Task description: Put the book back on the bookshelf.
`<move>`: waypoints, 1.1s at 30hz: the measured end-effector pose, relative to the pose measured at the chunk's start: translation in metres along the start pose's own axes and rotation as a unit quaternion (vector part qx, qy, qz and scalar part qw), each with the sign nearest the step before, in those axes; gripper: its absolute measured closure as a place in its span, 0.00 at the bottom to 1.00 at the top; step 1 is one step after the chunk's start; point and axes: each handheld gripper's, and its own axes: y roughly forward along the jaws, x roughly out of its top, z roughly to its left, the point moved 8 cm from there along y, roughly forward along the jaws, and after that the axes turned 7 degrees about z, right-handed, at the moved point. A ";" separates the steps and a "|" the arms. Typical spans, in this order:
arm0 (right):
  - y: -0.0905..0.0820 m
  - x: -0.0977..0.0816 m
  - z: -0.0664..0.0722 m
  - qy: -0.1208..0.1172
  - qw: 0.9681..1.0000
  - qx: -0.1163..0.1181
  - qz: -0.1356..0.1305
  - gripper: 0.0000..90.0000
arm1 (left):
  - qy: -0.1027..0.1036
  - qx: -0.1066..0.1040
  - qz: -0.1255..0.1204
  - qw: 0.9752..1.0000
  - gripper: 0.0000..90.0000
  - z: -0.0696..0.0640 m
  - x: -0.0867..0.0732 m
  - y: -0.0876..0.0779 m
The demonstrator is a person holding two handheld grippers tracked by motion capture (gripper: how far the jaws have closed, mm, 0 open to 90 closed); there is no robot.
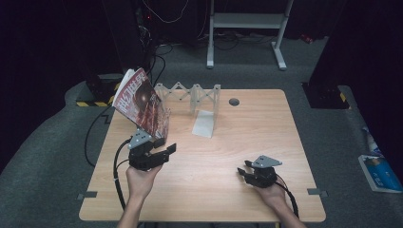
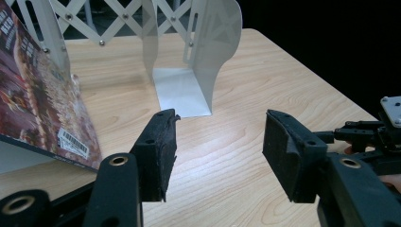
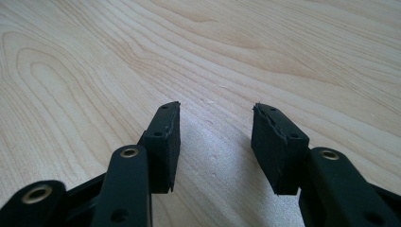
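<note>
A magazine with a dark red cover (image 1: 141, 102) stands tilted at the table's left, leaning toward a white accordion book rack (image 1: 190, 95). In the left gripper view the magazine (image 2: 38, 104) rises just left of my jaws, its barcode corner low, and the rack's white dividers (image 2: 203, 52) stand ahead. My left gripper (image 1: 165, 145) sits right below the magazine's lower edge, open, with nothing between its pads (image 2: 220, 118). My right gripper (image 1: 242, 172) rests low over the wood near the front right, open and empty (image 3: 216, 109). It also shows in the left gripper view (image 2: 378, 132).
The wooden table (image 1: 266, 137) has a round cable hole (image 1: 234, 101) behind its middle. A white metal frame (image 1: 247, 21) and cables lie on the floor beyond. A blue and white packet (image 1: 380, 172) lies on the floor at the right.
</note>
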 end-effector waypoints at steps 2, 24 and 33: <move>0.000 0.000 0.000 0.000 1.000 0.000 0.000 0.59 | -0.001 0.000 0.000 1.000 0.50 -0.001 -0.002 0.003; 0.000 0.000 0.000 0.003 1.000 0.000 0.000 0.58 | -0.005 -0.005 0.028 1.000 0.49 -0.008 -0.019 0.036; 0.000 0.000 0.000 0.003 1.000 0.000 0.000 0.58 | 0.001 -0.001 0.042 0.999 0.49 -0.012 -0.025 0.054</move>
